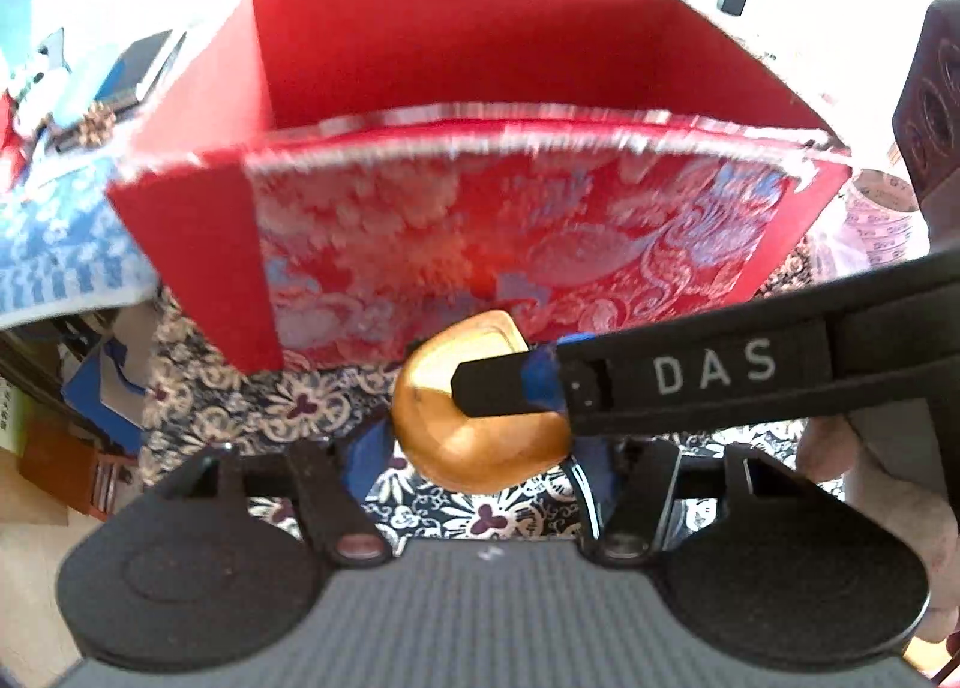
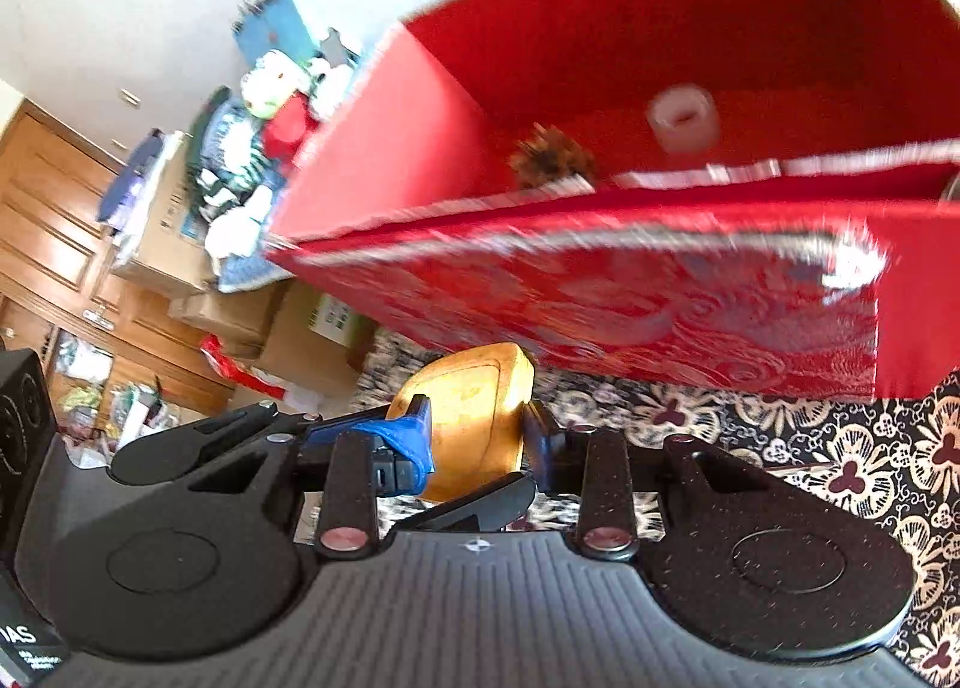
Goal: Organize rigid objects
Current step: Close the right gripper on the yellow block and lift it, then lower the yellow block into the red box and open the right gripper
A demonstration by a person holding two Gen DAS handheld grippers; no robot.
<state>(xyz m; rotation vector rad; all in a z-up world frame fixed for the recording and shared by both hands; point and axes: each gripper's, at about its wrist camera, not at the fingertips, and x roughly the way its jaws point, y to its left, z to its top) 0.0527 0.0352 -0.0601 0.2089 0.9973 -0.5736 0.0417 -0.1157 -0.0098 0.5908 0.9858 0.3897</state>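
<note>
from the left wrist, a glossy gold piece [image 1: 480, 436] sits low between the left gripper [image 1: 480, 460] and its half-open jaws, with the right gripper [image 1: 510, 388] and one finger across it, before the red box [image 1: 480, 208]. from the right wrist, the right gripper [image 2: 480, 436] pinches that gold piece [image 2: 474, 418] by its sides; it looks hard, light and slippery, best held across the flat flanks.

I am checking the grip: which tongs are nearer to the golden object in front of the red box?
Neither left nor right: both tongs hold the golden object. The left tongs clamp its two side edges, and the right tongs pinch it across its flat faces.
</note>
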